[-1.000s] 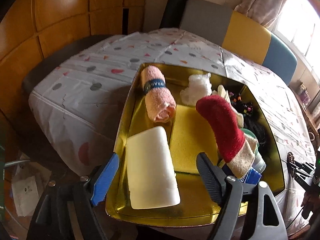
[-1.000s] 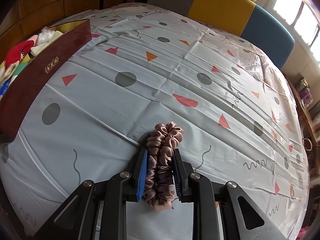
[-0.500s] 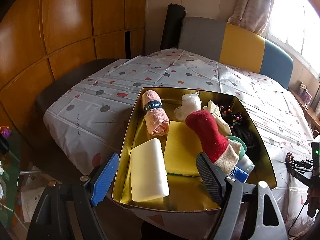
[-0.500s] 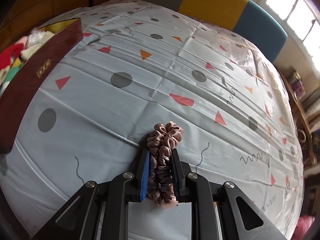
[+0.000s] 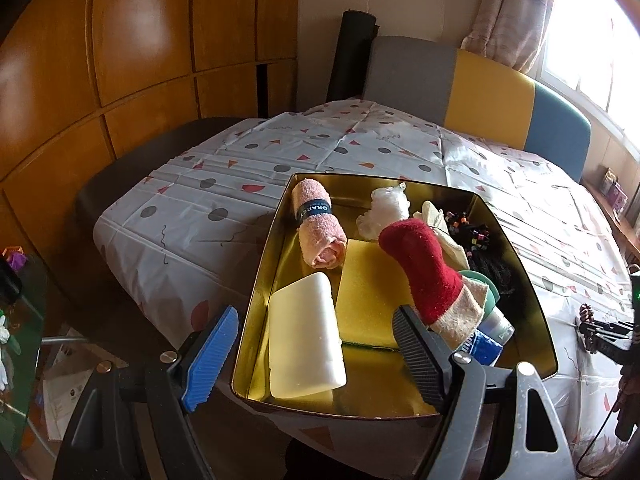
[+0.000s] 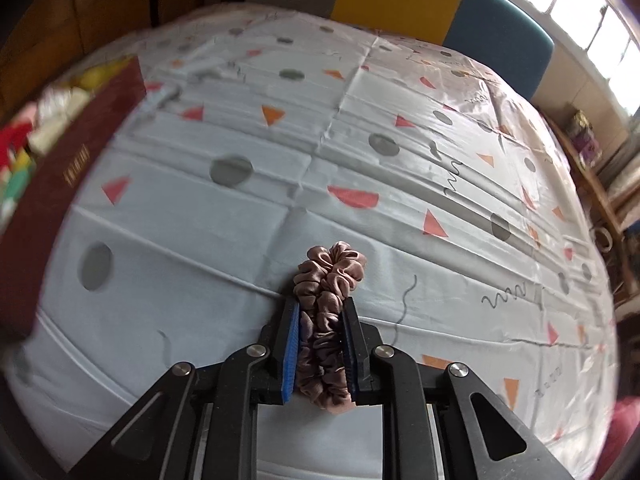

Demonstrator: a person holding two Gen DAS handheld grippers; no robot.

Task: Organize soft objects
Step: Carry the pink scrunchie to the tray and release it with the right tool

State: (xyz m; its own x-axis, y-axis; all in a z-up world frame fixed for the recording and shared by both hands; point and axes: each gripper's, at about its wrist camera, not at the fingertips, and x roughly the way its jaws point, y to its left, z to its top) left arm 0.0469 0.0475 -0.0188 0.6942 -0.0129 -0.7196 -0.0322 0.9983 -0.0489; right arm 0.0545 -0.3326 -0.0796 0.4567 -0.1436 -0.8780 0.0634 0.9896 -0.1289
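right gripper jaws clamped on the dusty-pink satin scrunchie, just off the patterned tablecloth mid-table. left gripper jaws apart, empty. next, i'd say: carry it to the gold-lined tin box at the table's left edge, into the bare near corner beside white foam block, yellow sponge, red sock, pink rolled towel.

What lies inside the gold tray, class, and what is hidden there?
Inside the gold tray: a rolled pink towel, white foam block, yellow sponge, red sock, white mesh puff and dark hair ties. The sock covers most of a bottle; whatever lies beneath cannot be seen.
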